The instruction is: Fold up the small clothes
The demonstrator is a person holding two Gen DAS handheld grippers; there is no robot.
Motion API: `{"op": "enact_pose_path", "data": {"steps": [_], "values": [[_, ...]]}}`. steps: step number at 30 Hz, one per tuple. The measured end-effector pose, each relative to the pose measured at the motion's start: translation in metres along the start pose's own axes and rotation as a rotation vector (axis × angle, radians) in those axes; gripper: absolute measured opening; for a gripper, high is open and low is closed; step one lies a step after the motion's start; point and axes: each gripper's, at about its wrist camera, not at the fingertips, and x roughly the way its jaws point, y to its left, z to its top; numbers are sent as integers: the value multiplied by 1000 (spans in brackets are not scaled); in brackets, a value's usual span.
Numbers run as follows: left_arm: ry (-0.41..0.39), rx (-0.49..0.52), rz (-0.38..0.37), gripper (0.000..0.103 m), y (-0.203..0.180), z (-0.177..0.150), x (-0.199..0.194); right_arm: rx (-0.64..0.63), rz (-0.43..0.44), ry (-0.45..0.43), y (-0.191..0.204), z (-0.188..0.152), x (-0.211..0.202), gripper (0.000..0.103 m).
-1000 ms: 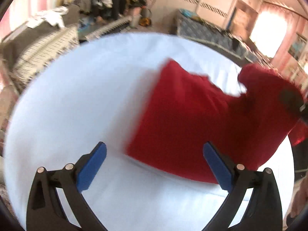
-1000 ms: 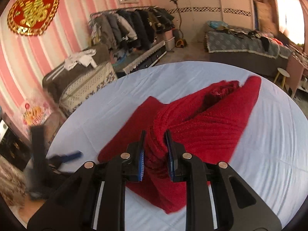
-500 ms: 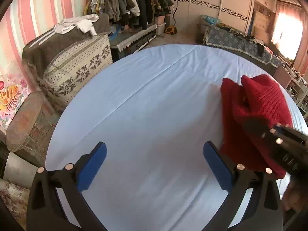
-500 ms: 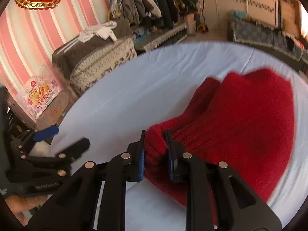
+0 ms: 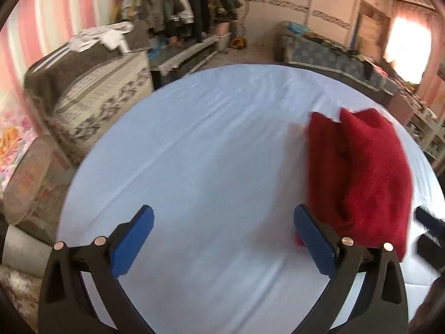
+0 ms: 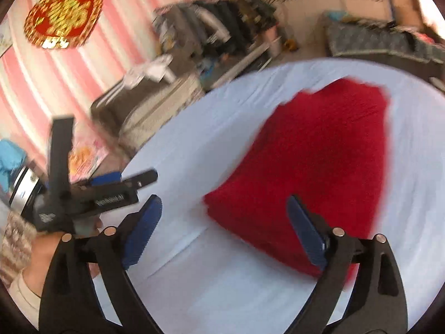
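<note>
Both tongs stand spread with nothing pinched. My right tongs [image 6: 224, 229] have just been opening, and the red knit garment [image 6: 311, 172] now lies free on the round worktop [image 5: 194, 153], one blue pad hovering over its near edge and the other over bare cloth beside it, neither pressing. My left tongs [image 5: 222, 239] are wide apart too, over bare worktop just to the left of the garment; in the right-wrist view they show at the left, well apart from the garment, in my hand [image 6: 47, 253].

As I judge it, the fold on this piece is about done: the garment sits as a compact, thick bundle [image 5: 358, 178] with layers stacked and no sleeve trailing out, though blur hides how tidy its edges are. What is left may be a last squaring up. I see no other clothes on the worktop.

For writing, a red heart ornament [image 6: 62, 14] on the striped wall behind the worktop carries gold characters, too blurred for me to read.
</note>
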Motion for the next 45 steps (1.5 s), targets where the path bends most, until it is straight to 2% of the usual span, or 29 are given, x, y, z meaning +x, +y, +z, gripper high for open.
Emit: {"op": "enact_pose_path", "data": {"steps": [2,4,13,17,23,25,26,27,29,30,31,33,36,38,41,43,45], "values": [[7,20,-65,101,-20,3,3,21,-51,-22,-16,5,-21,96],[19,38,-79,101,-38,6,9,35,-99,-35,-33,10,-34,96],[129,120,-257,101,-111,40,53,161,-154,-34,-97,7,-57,99],[117,147,-235,101,-121,44,67,165,-162,-30,-118,1,-67,100],[148,74,-354,101,-117,48,80,172,-166,-7,-132,-3,-59,100],[156,74,-375,99,-120,46,81,175,-163,-5,-132,-3,-55,100],[164,81,-389,93,-122,44,81,175,-160,-1,-130,-2,-51,100],[162,95,-389,84,-126,42,80,174,-157,5,-129,-2,-48,100],[141,147,-375,75,-134,38,74,167,-155,12,-127,-2,-43,100],[135,180,-364,64,-140,37,73,167,-153,18,-126,-2,-40,100],[143,221,-331,59,-147,33,74,169,-151,22,-125,-2,-36,100],[154,244,-311,41,-152,30,76,167,-148,27,-122,-3,-31,100],[122,261,-269,23,-153,30,75,170,-147,35,-120,-5,-26,100],[75,264,-237,21,-149,30,65,167,-158,37,-119,-5,-24,100],[14,280,-147,19,-143,30,46,152,-181,33,-114,-3,-23,100],[6,260,-123,19,-137,28,41,140,-196,29,-110,-2,-21,100],[-10,288,-84,19,-135,18,40,117,-228,19,-105,0,-15,100]]}}
